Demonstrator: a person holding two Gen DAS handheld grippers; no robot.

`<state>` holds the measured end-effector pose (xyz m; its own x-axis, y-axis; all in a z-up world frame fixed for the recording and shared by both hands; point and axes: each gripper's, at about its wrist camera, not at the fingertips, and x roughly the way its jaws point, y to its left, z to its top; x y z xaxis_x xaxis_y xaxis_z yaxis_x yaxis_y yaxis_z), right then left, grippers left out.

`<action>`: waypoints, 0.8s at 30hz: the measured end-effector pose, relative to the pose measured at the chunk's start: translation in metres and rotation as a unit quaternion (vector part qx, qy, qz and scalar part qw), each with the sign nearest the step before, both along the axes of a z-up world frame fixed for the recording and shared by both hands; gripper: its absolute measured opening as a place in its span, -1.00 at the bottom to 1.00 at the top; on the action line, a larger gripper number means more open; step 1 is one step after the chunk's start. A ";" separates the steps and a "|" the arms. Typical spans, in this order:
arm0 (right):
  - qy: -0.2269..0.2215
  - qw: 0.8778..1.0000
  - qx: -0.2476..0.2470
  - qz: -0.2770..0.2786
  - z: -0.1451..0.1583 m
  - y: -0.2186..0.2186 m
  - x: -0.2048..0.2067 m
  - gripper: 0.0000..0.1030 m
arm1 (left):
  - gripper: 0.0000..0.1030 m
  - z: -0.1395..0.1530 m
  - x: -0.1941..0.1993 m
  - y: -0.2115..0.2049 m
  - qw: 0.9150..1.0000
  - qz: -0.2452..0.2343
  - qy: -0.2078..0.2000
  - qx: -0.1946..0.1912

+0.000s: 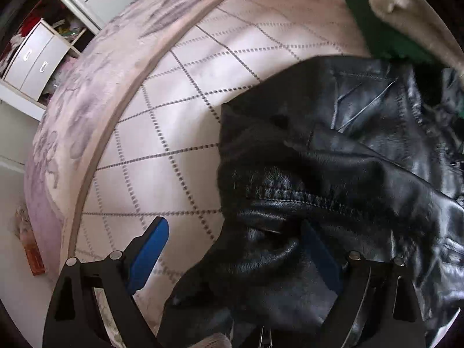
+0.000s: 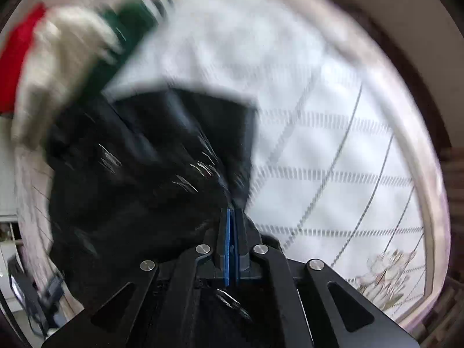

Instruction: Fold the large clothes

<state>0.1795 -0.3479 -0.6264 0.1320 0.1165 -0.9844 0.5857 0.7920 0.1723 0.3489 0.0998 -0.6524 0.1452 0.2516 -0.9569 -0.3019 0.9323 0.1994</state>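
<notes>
A black leather jacket lies crumpled on a white quilted bed. My left gripper points down over the jacket's near edge and stands open. A fold of the leather sits between its blue pads, and the left pad is clear of it. In the blurred right wrist view the jacket hangs and bunches to the left. My right gripper is shut, its blue pads pressed together on the jacket's edge at the tips.
A green garment and a beige one lie on the bed behind the jacket; a red piece shows beside them. The bed's floral border curves at the left. White drawers stand beyond it.
</notes>
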 end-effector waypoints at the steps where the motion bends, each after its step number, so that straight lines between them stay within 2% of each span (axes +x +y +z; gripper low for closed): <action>1: 0.000 1.000 0.005 -0.006 -0.001 -0.003 -0.001 -0.64 | 0.93 0.001 0.002 0.002 1.000 0.002 0.002 -0.003; 2: -0.004 1.000 -0.003 -0.016 0.004 -0.006 -0.003 -0.47 | 0.93 0.004 0.002 0.004 1.000 0.004 0.002 -0.008; 3: -0.006 1.000 -0.013 -0.018 0.009 -0.007 -0.003 -0.22 | 0.93 0.009 0.000 0.005 1.000 0.004 -0.002 -0.014; 6: -0.048 0.998 -0.021 -0.023 0.036 -0.001 -0.001 -0.03 | 0.93 0.038 -0.006 0.004 0.999 0.004 -0.025 -0.026; 7: -0.066 0.998 -0.012 -0.017 0.042 0.004 0.002 0.20 | 0.93 0.043 -0.006 0.003 0.999 0.003 -0.032 -0.027; 8: -0.091 0.996 0.017 0.002 0.045 0.013 0.008 0.25 | 0.93 0.048 -0.005 0.000 0.999 -0.001 -0.036 -0.024; 9: -0.105 0.993 0.054 0.028 0.041 0.024 0.018 0.25 | 0.93 0.046 -0.002 -0.002 0.999 -0.005 -0.035 -0.019; 11: -0.099 0.990 0.087 0.056 0.023 0.045 0.034 0.25 | 0.93 0.029 0.009 -0.007 1.000 -0.017 -0.022 -0.002; 13: -0.054 0.994 0.060 0.072 -0.001 0.062 0.047 0.24 | 1.00 -0.001 0.021 -0.009 0.999 -0.037 0.009 0.006; 15: 0.000 0.993 0.036 0.109 -0.028 0.078 0.062 0.18 | 1.00 -0.007 0.023 -0.008 0.999 -0.043 -0.008 -0.005; 16: 0.007 0.992 0.027 0.120 -0.031 0.083 0.066 0.22 | 1.00 -0.005 0.022 -0.011 0.999 -0.052 -0.011 0.005; 17: 0.014 0.991 0.017 0.132 -0.032 0.089 0.072 0.25 | 1.00 -0.003 0.021 -0.015 0.998 -0.063 -0.013 0.017; 19: 0.012 0.992 0.030 0.125 -0.026 0.088 0.075 0.27 | 1.00 0.006 0.015 -0.020 0.996 -0.081 -0.014 0.033; 21: -0.006 0.994 0.062 0.094 -0.010 0.077 0.067 0.26 | 1.00 0.019 0.007 -0.023 0.996 -0.084 -0.013 0.023; 24: -0.004 0.995 0.082 0.052 0.019 0.059 0.041 0.26 | 1.00 0.046 -0.012 -0.028 0.996 -0.082 -0.024 0.013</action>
<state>0.2209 -0.2884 -0.6072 0.1179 0.2890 -0.9500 0.5005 0.8090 0.3083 0.3372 0.0715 -0.6062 0.2316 0.2457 -0.9413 -0.1553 0.9645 0.2135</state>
